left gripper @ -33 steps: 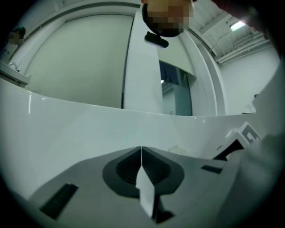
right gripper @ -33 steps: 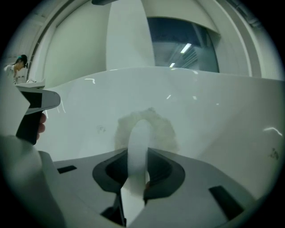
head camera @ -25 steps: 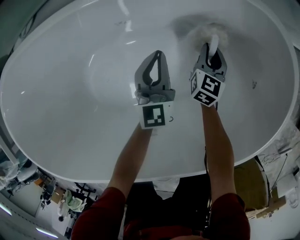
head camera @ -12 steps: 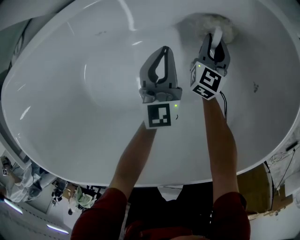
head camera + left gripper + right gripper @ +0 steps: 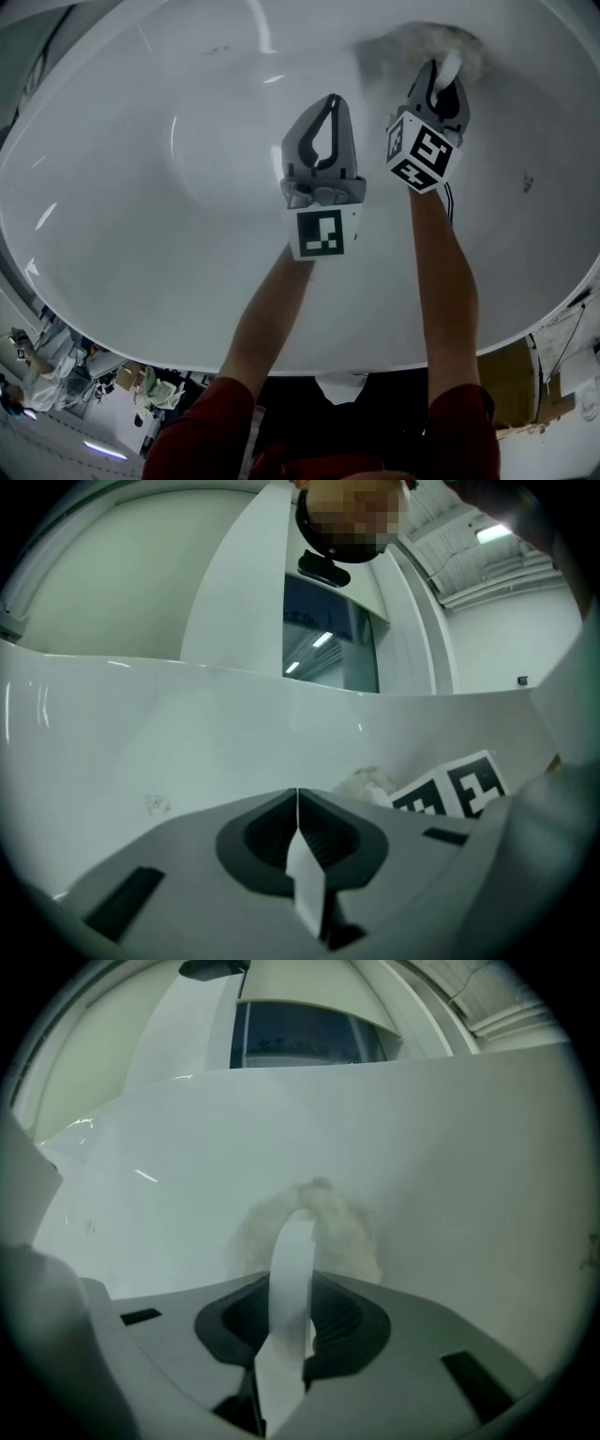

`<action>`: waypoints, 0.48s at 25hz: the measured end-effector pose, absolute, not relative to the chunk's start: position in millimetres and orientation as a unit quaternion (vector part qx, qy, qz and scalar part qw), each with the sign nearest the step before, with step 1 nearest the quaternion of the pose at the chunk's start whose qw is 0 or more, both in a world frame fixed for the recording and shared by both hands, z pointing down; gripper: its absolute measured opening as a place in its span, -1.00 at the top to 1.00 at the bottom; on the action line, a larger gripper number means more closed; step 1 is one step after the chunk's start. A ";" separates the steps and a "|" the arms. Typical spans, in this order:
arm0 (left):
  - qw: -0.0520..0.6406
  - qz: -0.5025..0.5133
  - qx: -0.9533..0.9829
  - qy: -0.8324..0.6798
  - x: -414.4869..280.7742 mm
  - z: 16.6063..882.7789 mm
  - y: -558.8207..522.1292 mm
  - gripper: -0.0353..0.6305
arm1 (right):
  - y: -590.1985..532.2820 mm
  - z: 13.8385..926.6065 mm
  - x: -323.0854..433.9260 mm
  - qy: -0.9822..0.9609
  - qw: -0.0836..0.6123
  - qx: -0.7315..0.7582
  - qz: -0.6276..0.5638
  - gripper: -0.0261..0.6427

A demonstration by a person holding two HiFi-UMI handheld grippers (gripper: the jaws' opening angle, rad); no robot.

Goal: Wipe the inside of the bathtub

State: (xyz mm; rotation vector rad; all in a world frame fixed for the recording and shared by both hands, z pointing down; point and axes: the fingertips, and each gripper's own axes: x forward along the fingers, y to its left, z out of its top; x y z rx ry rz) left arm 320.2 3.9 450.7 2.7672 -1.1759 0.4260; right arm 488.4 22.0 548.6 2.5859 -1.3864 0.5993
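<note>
Bathtub [image 5: 141, 187] wall meets fluffy pad [image 5: 422, 42], its handle [image 5: 291, 1269] clamped by right gripper [image 5: 445, 73]; left gripper [image 5: 328, 103] closed, empty. Handle could slip sideways under pressure.

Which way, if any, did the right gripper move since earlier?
Yes: right gripper and its pad moved up the bathtub wall, away from the dark speck.

The bathtub [image 5: 141, 234] is white, the cloth [image 5: 412, 42] off-white, left gripper [image 5: 330, 97] and right gripper [image 5: 448, 66] grey (black-and-white markers [image 5: 320, 233]).
</note>
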 end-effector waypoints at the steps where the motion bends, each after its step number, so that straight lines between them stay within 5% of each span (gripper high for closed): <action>1: 0.050 0.141 0.909 -0.389 312.3 450.4 1.8 0.85 | 17.6 548.9 483.6 -0.462 0.072 0.861 0.201 0.65; 12: 0.041 0.158 0.888 -0.429 191.6 450.1 -31.7 0.85 | -23.7 549.3 416.4 -0.432 0.059 0.873 0.218 0.65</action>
